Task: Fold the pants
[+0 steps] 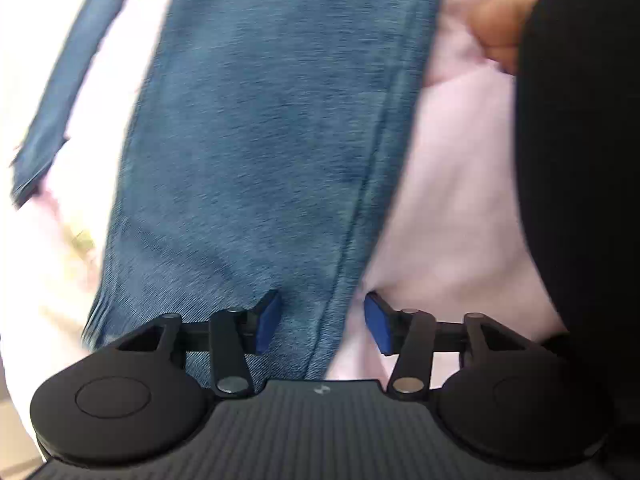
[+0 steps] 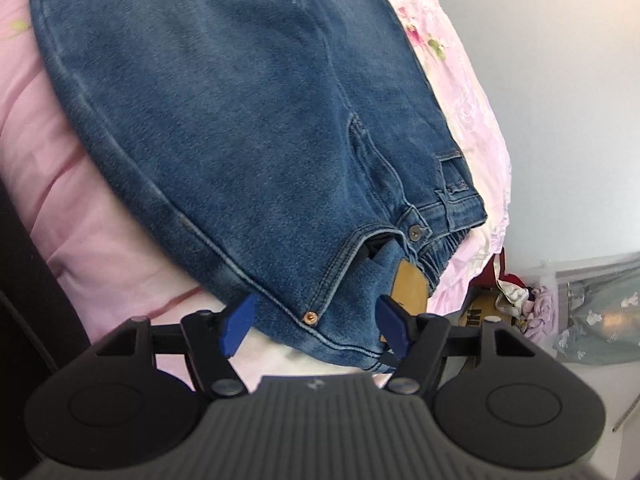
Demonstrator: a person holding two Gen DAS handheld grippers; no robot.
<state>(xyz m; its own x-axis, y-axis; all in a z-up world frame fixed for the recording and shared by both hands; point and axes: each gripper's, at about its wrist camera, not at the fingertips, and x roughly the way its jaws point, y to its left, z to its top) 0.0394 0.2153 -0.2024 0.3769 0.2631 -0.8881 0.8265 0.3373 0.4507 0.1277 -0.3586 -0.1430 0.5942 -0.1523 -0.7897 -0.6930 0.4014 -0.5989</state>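
Note:
Blue denim pants lie on a pink bedsheet. In the left wrist view one pant leg (image 1: 264, 140) runs up the frame and a second strip of denim (image 1: 60, 92) lies at the far left. My left gripper (image 1: 322, 322) is open, its blue pads on either side of the leg's seamed edge. In the right wrist view the waist end of the pants (image 2: 224, 132) shows, with a button (image 2: 415, 232), a rivet (image 2: 310, 315) and a tan label (image 2: 410, 286). My right gripper (image 2: 316, 322) is open around the waistband corner.
The pink sheet (image 1: 452, 200) covers the bed; its flowered edge (image 2: 460, 80) drops off at the right by a white wall. A dark sleeve (image 1: 580, 160) and a hand (image 1: 500, 28) are at the right. Clutter and a bag (image 2: 592, 312) lie on the floor.

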